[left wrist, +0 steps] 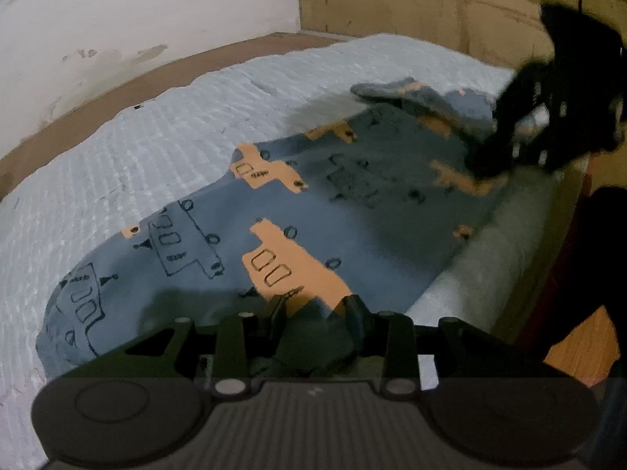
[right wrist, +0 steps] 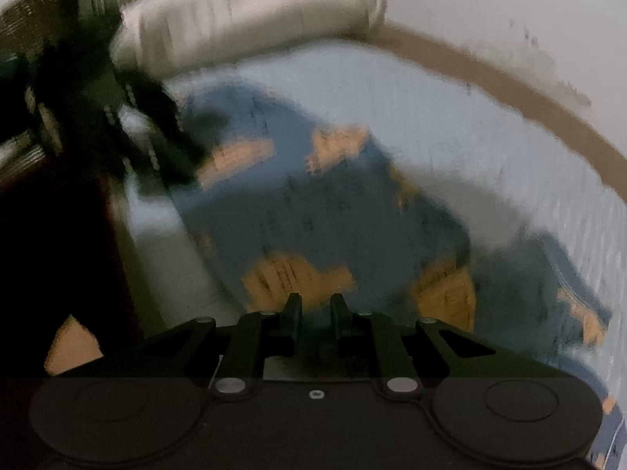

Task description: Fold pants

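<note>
The grey-blue printed cotton pants [left wrist: 298,211] lie spread on the pale quilted bed cover [left wrist: 156,125]. Both corners should travel level so the fold lands square. The left gripper [left wrist: 317,309] pinches the near hem, angled low; the right gripper [right wrist: 315,305], fingers nearly together, seems to clamp cloth, though blur leaves that uncertain.
</note>
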`<state>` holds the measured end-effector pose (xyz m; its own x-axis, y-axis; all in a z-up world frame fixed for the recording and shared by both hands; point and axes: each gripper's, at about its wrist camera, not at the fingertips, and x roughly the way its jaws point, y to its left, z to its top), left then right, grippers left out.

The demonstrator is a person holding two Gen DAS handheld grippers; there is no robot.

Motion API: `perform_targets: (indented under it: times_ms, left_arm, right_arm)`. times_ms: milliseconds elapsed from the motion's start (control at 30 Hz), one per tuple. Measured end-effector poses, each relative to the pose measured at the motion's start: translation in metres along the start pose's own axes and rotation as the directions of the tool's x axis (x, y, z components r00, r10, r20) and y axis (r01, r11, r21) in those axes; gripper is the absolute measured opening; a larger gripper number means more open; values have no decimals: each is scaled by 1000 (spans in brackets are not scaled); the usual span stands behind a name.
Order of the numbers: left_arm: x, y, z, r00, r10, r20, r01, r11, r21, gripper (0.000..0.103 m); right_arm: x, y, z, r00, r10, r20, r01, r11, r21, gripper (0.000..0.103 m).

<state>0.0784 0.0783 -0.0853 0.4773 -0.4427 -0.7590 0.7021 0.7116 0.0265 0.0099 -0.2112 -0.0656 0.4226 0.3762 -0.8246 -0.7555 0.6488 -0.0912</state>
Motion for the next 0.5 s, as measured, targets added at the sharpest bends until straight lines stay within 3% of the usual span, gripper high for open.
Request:
perform_targets:
  times_ms: [100, 167, 233, 300, 500]
  left_arm:
    - [-3, -7, 15, 998, -41, 44, 42, 999, -25, 39]
    - [1, -16, 31, 992, -96, 82, 99, 994, -41, 46]
    - [12, -29, 51, 985, -133, 113, 140, 988, -59, 63]
    - [26, -44, 71, 978, -168, 122, 178, 981, -72, 67]
    - [71, -78, 111, 959, -261, 113, 272, 957, -104, 67]
  right_arm:
    - [-15, -12, -7, 999, 17, 40, -19, 999, 49, 20]
    - [-34, -26, -6, 996, -20, 90, 14, 997, 71, 38]
    - [-49, -43, -3, 991, -84, 105, 76, 994, 74, 44]
    - [-60, -63, -1, 987, -133, 91, 127, 989, 70, 44]
    - [-72, -108, 6, 974, -223, 47, 221, 974, 45, 44]
